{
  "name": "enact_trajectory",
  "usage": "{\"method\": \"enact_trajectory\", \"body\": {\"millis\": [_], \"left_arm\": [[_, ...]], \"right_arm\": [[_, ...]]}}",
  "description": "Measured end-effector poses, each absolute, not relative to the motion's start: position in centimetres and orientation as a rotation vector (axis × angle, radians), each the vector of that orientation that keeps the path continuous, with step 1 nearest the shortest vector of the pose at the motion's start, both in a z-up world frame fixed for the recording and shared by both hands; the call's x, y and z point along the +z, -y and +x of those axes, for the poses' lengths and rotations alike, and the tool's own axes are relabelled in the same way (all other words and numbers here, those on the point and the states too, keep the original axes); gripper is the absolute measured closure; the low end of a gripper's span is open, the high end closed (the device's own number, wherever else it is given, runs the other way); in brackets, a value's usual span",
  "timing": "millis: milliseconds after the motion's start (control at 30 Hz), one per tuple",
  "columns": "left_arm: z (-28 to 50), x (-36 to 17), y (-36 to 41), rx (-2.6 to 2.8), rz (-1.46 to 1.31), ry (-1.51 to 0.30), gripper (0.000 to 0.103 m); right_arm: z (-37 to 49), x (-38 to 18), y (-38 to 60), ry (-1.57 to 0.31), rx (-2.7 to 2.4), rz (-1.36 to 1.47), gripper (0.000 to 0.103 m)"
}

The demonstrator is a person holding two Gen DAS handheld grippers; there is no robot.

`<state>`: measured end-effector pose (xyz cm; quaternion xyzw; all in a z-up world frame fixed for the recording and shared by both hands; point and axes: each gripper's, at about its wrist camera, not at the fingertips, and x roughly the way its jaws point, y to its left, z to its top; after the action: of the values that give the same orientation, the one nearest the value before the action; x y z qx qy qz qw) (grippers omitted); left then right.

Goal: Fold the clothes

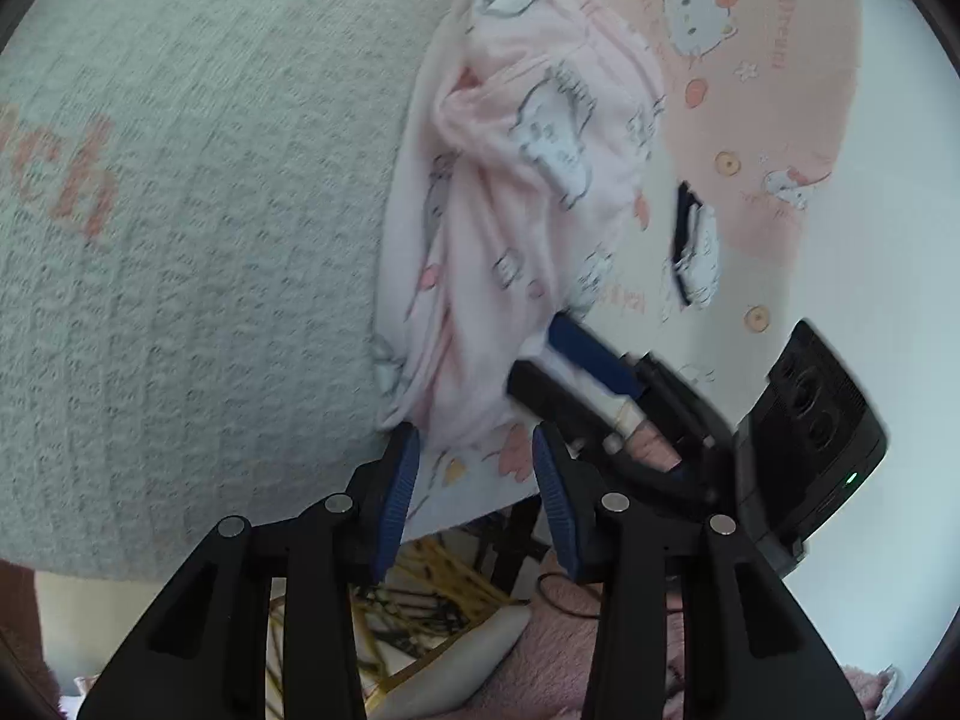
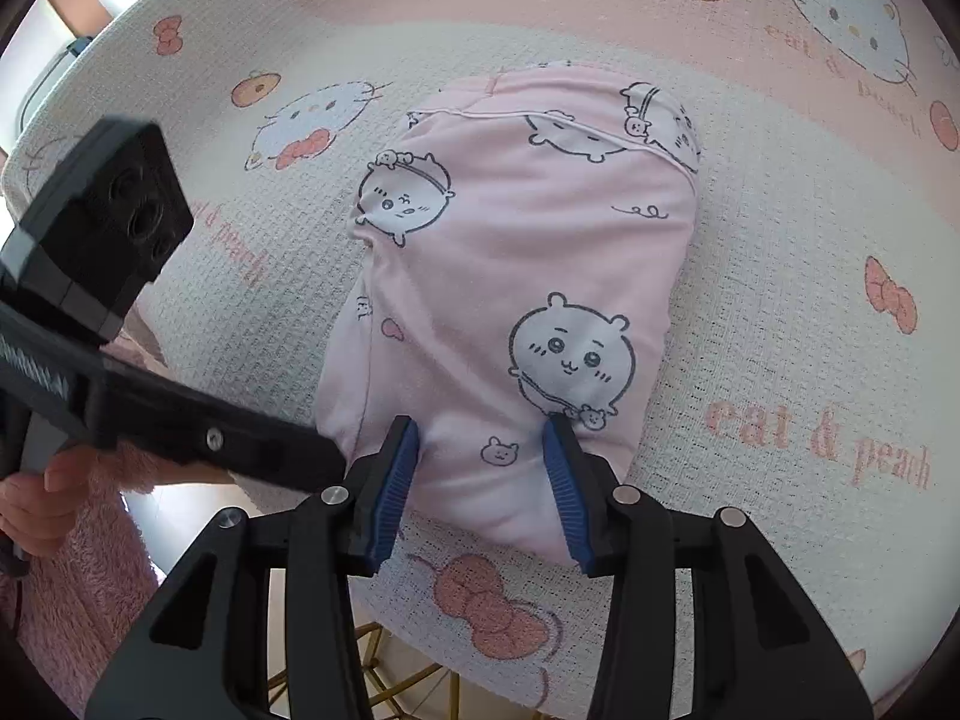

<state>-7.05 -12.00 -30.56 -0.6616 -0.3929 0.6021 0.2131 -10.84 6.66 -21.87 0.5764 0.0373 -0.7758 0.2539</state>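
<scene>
While the small pink cartoon-printed cotton garment (image 2: 516, 300) is lying folded on the towel-covered table (image 2: 780, 312), the right gripper (image 2: 480, 474), jaws apart, is straddling its near edge; tidying probably follows.

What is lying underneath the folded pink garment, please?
The pink garment rests on a cat-and-peach printed cloth that shows all around it. Whatever lies beneath that cloth is covered.

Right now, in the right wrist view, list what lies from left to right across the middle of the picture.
The other gripper's black camera block → white cat print on the table cover → folded pink garment → orange bow print.
</scene>
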Motion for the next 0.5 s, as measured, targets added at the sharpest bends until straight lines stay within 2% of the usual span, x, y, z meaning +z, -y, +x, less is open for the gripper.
{"method": "enact_trajectory", "body": {"millis": [133, 167, 267, 333, 367, 400, 433, 500], "left_arm": [[-6.5, -28.4, 14.1, 1.777, -1.623, 1.267, 0.063], [-6.8, -27.9, 14.2, 1.821, -1.595, 1.256, 0.063], [-8.1, -27.9, 12.4, 1.938, -1.699, 1.044, 0.063], [-8.2, -28.0, 10.9, 2.013, -1.818, 0.836, 0.064], [-7.9, -27.6, 10.4, 2.065, -1.847, 0.738, 0.073], [-7.6, -27.2, 10.0, 2.115, -1.873, 0.636, 0.073], [-7.4, -26.6, 9.8, 2.181, -1.894, 0.56, 0.073], [-6.9, -25.4, 9.9, 2.277, -1.869, 0.537, 0.075]], "right_arm": [[-10.9, -20.5, -7.3, -0.051, -2.131, 1.548, 0.059], [-10.6, -19.9, -7.6, -0.046, -2.153, 1.529, 0.058], [-10.8, -19.6, -9.0, 0.003, -2.183, 1.565, 0.057], [-11.1, -20.7, -10.1, -0.012, -2.187, 1.636, 0.057], [-11.1, -21.3, -10.8, -0.041, -2.189, 1.683, 0.057], [-11.1, -21.6, -11.4, -0.025, -2.192, 1.7, 0.049], [-11.2, -21.8, -12.0, -0.01, -2.195, 1.717, 0.046], [-11.4, -21.5, -12.8, 0.011, -2.229, 1.718, 0.046]]}}
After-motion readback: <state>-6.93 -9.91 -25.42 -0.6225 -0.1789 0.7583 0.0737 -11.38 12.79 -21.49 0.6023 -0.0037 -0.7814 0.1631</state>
